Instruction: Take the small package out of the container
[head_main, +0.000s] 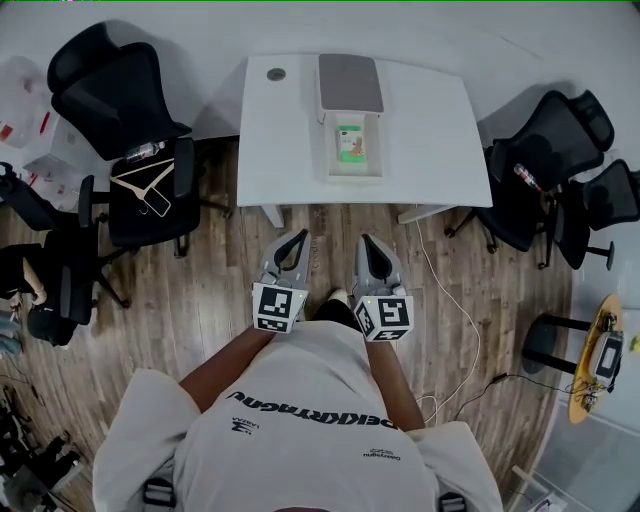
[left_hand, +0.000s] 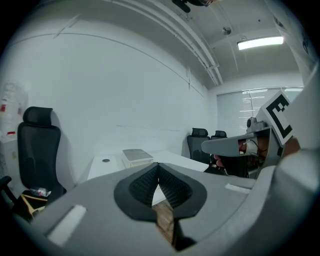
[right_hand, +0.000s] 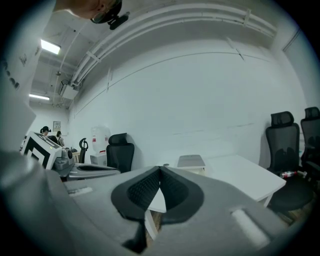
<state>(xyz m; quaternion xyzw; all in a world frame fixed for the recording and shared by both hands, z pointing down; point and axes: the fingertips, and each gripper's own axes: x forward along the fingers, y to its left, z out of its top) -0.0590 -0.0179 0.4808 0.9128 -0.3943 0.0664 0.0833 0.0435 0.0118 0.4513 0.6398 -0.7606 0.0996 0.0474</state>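
Observation:
A white open container (head_main: 352, 172) stands on the white table (head_main: 290, 140), with a grey lid (head_main: 350, 83) lying just behind it. Inside it lies the small green and white package (head_main: 352, 143). My left gripper (head_main: 296, 240) and right gripper (head_main: 369, 244) are held side by side over the wooden floor, short of the table's near edge. Both are shut with nothing between the jaws. The left gripper view shows its jaws (left_hand: 158, 165) meeting, with the container (left_hand: 136, 156) far ahead. In the right gripper view the tips (right_hand: 160, 168) also touch, and the container (right_hand: 191, 161) is in the distance.
Black office chairs stand left (head_main: 130, 100) and right (head_main: 545, 130) of the table; a wooden hanger (head_main: 140, 180) lies on the left seat. A white cable (head_main: 455, 310) trails over the floor on the right. A small round disc (head_main: 276, 73) sits at the table's far left.

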